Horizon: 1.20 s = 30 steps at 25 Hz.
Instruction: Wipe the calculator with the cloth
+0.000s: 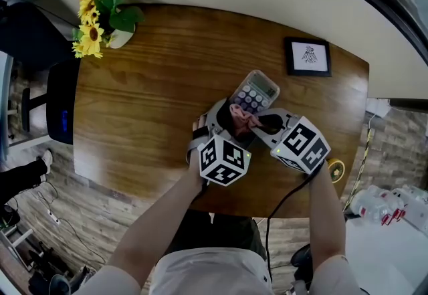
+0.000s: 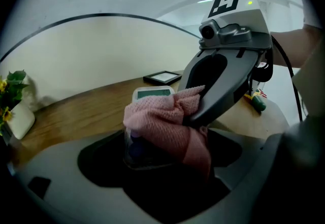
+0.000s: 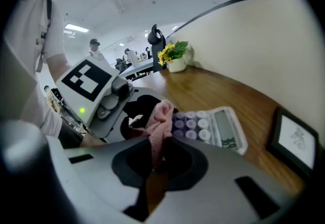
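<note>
Calculator [image 1: 256, 91] lies toward near-right corner of surface [image 1: 154, 79]. Left tool [image 2: 148, 153] partway closed, bracing calculator's near end. Right tool [image 3: 154, 153] pinches pink cloth [image 3: 160, 124] over keys. Risk: hard rubbing twists calculator from left grip; narrow pinch lets cloth slip.

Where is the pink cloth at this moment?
In the head view, the pink cloth lies bunched on the lower keys of the calculator, right of table centre, pinched in the right gripper.
</note>
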Each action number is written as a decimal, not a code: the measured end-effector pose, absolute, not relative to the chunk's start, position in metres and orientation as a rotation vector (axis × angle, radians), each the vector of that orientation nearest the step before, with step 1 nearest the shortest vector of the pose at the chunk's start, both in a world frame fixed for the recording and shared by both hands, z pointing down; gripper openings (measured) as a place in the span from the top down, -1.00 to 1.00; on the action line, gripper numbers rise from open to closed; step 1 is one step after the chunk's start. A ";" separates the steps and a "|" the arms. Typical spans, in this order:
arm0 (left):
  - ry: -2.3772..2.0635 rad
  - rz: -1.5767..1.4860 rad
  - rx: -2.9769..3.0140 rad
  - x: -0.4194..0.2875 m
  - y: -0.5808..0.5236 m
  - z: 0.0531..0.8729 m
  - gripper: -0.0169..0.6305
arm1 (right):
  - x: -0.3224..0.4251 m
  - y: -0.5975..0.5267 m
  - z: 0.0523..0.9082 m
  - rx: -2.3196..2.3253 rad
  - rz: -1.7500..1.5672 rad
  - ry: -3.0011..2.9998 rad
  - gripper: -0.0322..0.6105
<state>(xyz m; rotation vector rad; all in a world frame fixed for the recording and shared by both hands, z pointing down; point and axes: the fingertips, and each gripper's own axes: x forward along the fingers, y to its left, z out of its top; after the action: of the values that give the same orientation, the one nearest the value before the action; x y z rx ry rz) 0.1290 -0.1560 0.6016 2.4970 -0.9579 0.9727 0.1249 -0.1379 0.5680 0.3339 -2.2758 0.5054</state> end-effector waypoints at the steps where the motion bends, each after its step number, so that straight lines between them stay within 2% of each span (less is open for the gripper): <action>1: -0.958 0.972 2.498 0.129 -0.156 0.601 -0.54 | 0.130 -0.143 0.568 0.369 0.495 -2.270 0.82; 8: -0.954 0.976 2.494 0.128 -0.156 0.602 -0.54 | 0.207 -0.204 0.571 0.719 0.324 -2.089 0.82; 13: -0.952 0.976 2.491 0.128 -0.156 0.603 -0.54 | 0.248 -0.243 0.537 1.051 0.336 -2.050 0.82; 20: -0.951 0.977 2.489 0.128 -0.155 0.602 -0.54 | 0.185 -0.268 0.479 1.121 0.267 -2.329 0.81; 24: -0.951 0.978 2.488 0.128 -0.156 0.601 -0.54 | 0.141 -0.273 0.492 0.999 0.169 -2.327 0.81; 30: -0.955 0.976 2.490 0.128 -0.157 0.602 -0.54 | 0.110 -0.261 0.551 0.852 0.277 -2.239 0.81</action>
<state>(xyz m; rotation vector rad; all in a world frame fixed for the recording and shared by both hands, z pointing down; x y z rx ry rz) 0.1282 -0.1567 0.6018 2.4902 -0.9553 0.9760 0.1095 -0.2613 0.5509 0.8520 -2.2388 0.2774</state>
